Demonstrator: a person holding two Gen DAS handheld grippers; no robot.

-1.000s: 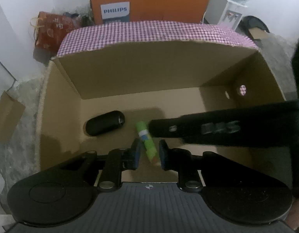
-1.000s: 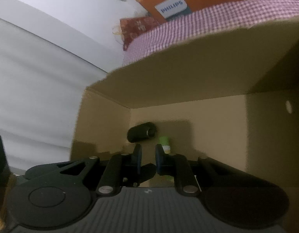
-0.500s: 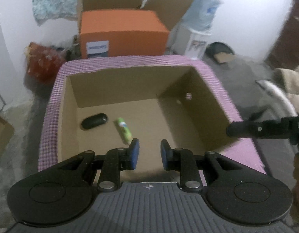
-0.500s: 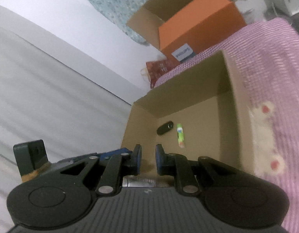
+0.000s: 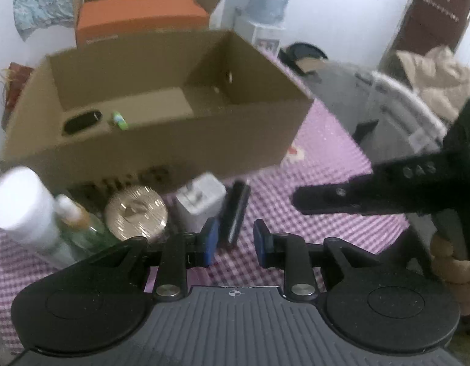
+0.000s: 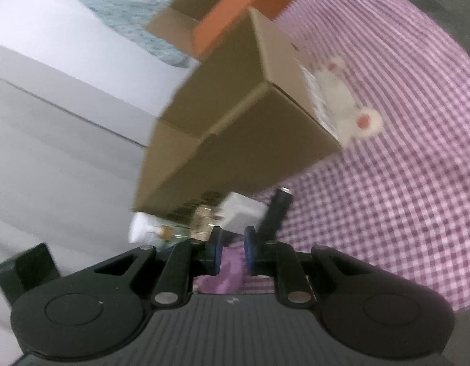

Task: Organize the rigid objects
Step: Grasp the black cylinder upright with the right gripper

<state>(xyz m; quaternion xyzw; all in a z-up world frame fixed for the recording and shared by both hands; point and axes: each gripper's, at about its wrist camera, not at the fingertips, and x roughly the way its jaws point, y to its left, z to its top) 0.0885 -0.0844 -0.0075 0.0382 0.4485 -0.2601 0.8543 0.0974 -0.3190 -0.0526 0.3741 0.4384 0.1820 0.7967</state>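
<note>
Box (image 5: 162,140) already holding two items; rest lined up at box front for picking. Left fingers (image 5: 233,241) parted, empty, over black bar (image 5: 235,210). Right fingers (image 6: 230,250) closed, empty.

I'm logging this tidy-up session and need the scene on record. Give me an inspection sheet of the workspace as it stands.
Surface: purple checked cloth, bare to the right of the items.
Job's things: black oval case and green tube lie in the cardboard box; white bottle, clear bottle, gold round tin, white charger and black bar wait in front of it.
Clutter: nothing seen.
Grippers: left gripper slightly parted, empty; right gripper shut, empty.
Cables: nothing seen.
Surroundings: orange box, water dispenser, heaped clothes.
</note>
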